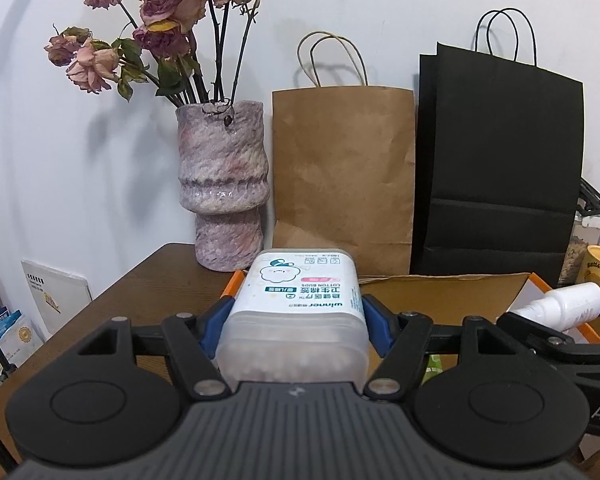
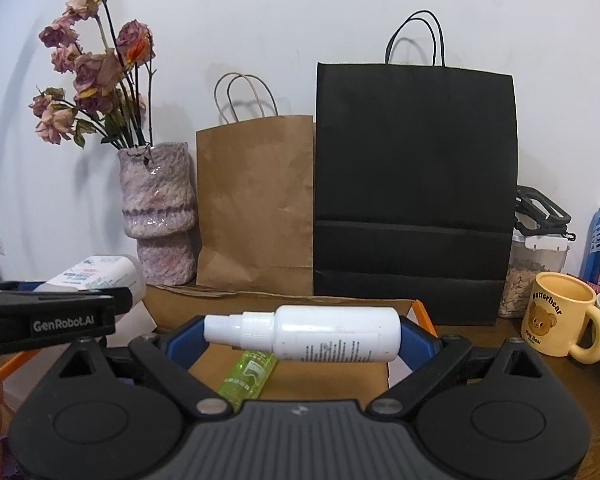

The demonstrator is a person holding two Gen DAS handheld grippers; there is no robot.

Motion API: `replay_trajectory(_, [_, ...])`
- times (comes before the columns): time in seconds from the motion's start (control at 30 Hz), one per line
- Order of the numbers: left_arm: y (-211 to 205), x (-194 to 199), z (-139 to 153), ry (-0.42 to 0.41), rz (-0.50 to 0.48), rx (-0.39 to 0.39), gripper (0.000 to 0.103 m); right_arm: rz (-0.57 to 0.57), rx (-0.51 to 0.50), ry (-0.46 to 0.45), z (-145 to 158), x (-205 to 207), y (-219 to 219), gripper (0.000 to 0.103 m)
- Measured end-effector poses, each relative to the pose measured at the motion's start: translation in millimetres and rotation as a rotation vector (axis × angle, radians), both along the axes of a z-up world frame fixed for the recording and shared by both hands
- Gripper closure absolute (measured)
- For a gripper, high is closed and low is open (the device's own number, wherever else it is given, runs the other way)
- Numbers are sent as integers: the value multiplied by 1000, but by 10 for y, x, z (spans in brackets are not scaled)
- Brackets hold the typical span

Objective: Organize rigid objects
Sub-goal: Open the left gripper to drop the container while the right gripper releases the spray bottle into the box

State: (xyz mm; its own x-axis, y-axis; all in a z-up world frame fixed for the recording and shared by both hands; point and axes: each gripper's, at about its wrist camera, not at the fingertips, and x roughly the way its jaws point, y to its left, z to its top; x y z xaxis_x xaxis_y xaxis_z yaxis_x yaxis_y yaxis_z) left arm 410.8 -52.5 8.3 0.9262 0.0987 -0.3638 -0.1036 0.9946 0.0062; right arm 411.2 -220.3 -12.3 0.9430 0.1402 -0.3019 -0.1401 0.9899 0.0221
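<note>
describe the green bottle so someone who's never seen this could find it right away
Start at the tall black paper bag against the wall, then drop to the open cardboard box in front of it. The green bottle lies on the box floor, beneath the white spray bottle in the right claw. It alone is translucent lime green.

Frosted, translucent plastic box (image 1: pixel 296 312) with glossy printed label. Smooth white plastic bottle (image 2: pixel 320 338). Matt brown paper bag (image 1: pixel 342 178); matt black paper bag (image 2: pixel 416 188). Rough, glazed ceramic vase (image 1: pixel 224 184). Dark wood table (image 1: pixel 148 284). Glossy yellow mug (image 2: pixel 560 320).
</note>
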Motion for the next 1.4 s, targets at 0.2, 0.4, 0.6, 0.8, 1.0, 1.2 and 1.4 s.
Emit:
replay_trajectory(0.2, [13, 46, -27, 31, 10, 11, 28, -6, 10, 31, -44, 40, -35, 6])
replay_trajectory(0.4, [43, -6, 9, -11, 29, 19, 0, -27, 19, 33, -74, 47, -69, 0])
replay_trajectory(0.6, [60, 16, 4, 5, 39, 16, 0, -26, 22, 26, -72, 30, -75, 0])
replay_trajectory(0.8, [54, 11, 0, 11, 41, 18, 0, -27, 23, 21, -73, 17, -68, 0])
replay_trajectory(1.0, [78, -9, 12, 4, 44, 5, 0, -22, 16, 22, -76, 0, -60, 0])
replay_trajectory(1.2, [85, -58, 19, -3, 43, -5, 0, -24, 8, 16, -77, -47, -45, 0])
replay_trajectory(1.4, [93, -103, 18, -8, 40, -11, 0, -24, -2, 7, -78, -114, -24, 0])
